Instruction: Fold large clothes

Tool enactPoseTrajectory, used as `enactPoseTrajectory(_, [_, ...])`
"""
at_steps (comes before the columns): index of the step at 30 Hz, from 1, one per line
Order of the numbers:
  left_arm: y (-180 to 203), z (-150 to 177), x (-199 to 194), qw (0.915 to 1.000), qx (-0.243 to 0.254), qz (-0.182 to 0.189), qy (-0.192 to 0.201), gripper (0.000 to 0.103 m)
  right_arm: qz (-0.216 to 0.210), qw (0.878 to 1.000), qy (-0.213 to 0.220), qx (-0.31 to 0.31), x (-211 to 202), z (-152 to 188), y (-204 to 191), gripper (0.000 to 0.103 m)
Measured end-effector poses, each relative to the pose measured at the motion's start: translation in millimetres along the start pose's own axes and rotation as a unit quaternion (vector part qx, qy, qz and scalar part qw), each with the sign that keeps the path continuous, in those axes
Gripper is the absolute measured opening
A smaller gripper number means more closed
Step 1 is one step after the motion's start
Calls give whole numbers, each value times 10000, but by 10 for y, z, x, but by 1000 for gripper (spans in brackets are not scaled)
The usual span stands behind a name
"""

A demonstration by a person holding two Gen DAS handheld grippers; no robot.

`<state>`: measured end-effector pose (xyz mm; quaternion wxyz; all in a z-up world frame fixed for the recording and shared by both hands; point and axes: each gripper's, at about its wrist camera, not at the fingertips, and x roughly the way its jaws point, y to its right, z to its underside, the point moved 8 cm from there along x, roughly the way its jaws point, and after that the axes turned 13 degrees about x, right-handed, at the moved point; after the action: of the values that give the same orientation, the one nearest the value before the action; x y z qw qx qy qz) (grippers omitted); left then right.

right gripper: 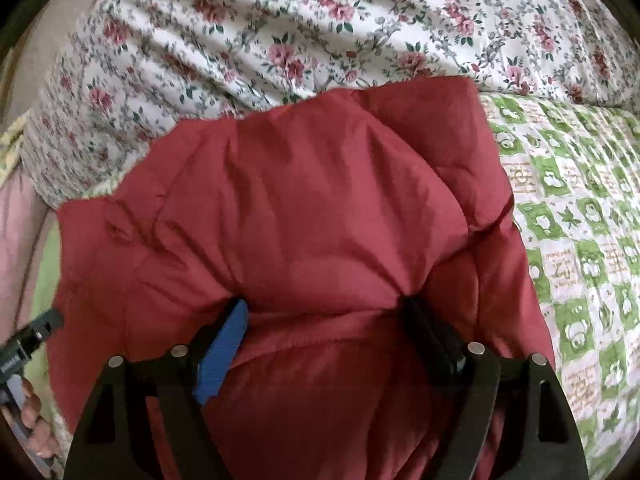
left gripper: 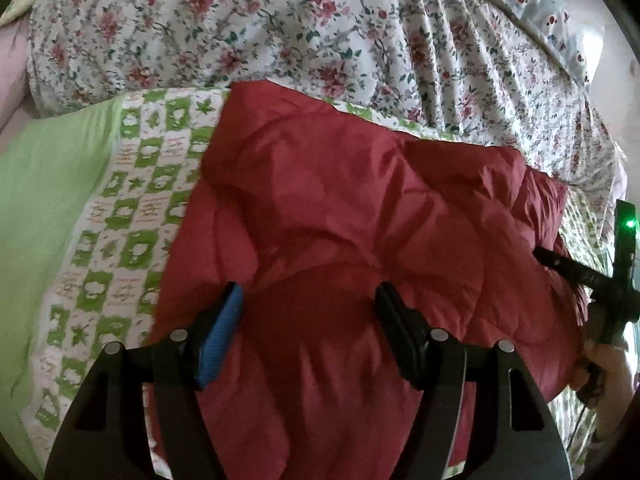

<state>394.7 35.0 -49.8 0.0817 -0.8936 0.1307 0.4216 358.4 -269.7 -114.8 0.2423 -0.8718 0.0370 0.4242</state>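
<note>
A puffy red quilted jacket (left gripper: 340, 216) lies folded in a thick bundle on a green and white patterned sheet (left gripper: 132, 200). My left gripper (left gripper: 308, 300) is open, its fingers pressed down on the near part of the jacket. In the right wrist view the jacket (right gripper: 320, 208) fills the middle. My right gripper (right gripper: 324, 312) is open too, with its fingertips sunk into a crease of the red fabric. The right gripper's black frame (left gripper: 600, 276) shows at the jacket's right edge in the left wrist view. The left gripper (right gripper: 28, 340) shows at the left edge of the right wrist view.
A crumpled floral duvet (left gripper: 280, 28) lies heaped behind the jacket and shows in the right wrist view (right gripper: 280, 28). The green patterned sheet (right gripper: 580, 240) stretches to the right. A plain light green cloth (left gripper: 44, 200) lies at the left.
</note>
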Motion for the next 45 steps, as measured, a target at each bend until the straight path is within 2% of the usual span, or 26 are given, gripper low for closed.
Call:
enactPoseTrajectory(5, [-181,38,-204,9996,-194,84,173,68,-346,9992,92,201,-344,34,87,82])
enactPoseTrajectory(8, [-267,80,-285,9987,-297,314,263,71,-386,9988,156,258,-522,62,205,82])
enactPoseTrajectory(13, [-444,197,-261,9983,-464,315,166,71,-406,9982,203,403,-751,119,452,82])
enactPoseTrajectory(16, [-534,270,-257,9977,-593,304,141,71,-352,9979,200,513,-815,134,598,82])
enactPoseTrajectory(27, [-722,440,-108,9922,-1043,676,-30,71,-467,9934,-135,1035,-817,298,1052,83])
enactPoseTrajectory(30, [-751,464,-78,9906,-1143,748,-34,78,-516,9923,-199,1109,-784,330,1078,83])
enactPoseTrajectory(33, [-761,474,-43,9891,-1201,854,-39,79,-597,9920,-269,1084,-748,366,1046,83])
enactPoseTrajectory(38, [-753,495,86,9813,-1384,1335,-72,83,-866,9886,-401,1165,-662,409,1001,86])
enactPoseTrajectory(43, [-768,515,262,9638,-1863,1904,-66,85,-1109,9825,-560,1389,-523,429,1002,88])
enactPoseTrajectory(45, [-747,506,317,9594,-1967,2020,-61,86,-1204,9801,-612,1456,-478,434,996,89])
